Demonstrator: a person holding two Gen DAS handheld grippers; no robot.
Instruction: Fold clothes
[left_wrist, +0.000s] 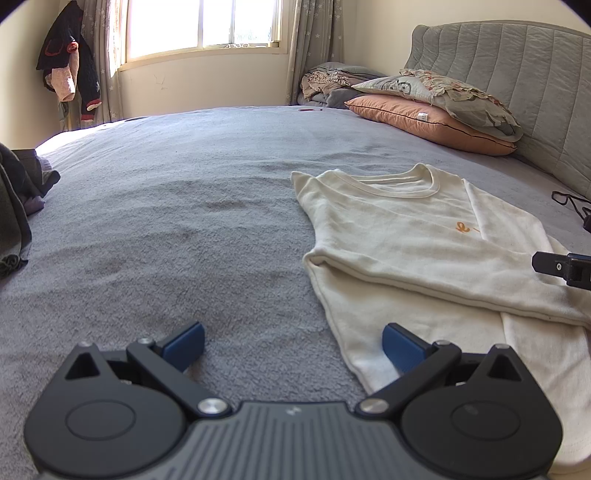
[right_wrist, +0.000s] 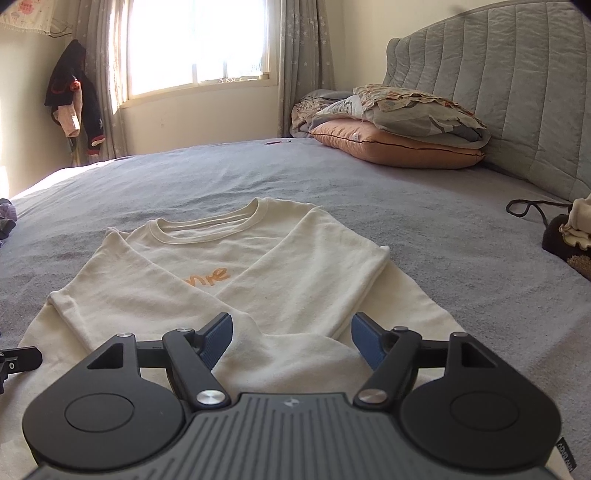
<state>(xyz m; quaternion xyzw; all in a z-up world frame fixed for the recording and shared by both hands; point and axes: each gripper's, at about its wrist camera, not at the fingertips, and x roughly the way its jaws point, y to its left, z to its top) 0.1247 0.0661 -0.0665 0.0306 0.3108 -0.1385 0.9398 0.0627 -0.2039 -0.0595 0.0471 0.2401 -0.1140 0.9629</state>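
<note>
Sweatshirt (right_wrist: 236, 280): a cream crew-neck garment with orange lettering on the chest is being displayed face up on the bed, neckline toward the window, both sleeves folded inward and crossed over the front.
Sleeves: the sleeve on the right of the right wrist view (right_wrist: 325, 266) is being laid diagonally across the body; the other (right_wrist: 122, 299) is being laid under it, covering part of the lettering.
Position: the garment is being kept on the near half of the bed, well apart from the pillows.
Right gripper (right_wrist: 291, 338): it is being held low over the crossing of the sleeves, jaws spread apart, nothing being pinched; whether the blue pads are touching the cloth cannot be told.
Left gripper (left_wrist: 293, 345): it is being held released at the garment's side edge, one pad (left_wrist: 404, 350) over the cream hem, the other (left_wrist: 184, 345) over bare bedding; no cloth is being grasped.
Bed cover (left_wrist: 184, 206): grey fleecy fabric is being spread under everything.
Pillows (right_wrist: 399, 144): an orange one is being stacked beneath a patterned grey one, against the quilted grey headboard (right_wrist: 509, 81).
Dark clothing (left_wrist: 14, 206): a heap is being kept at the bed's left edge.
Window (right_wrist: 199, 40): bright daylight is being admitted between grey curtains.
Hanging clothes (right_wrist: 74, 99): dark and pink garments are being hung in the corner.
</note>
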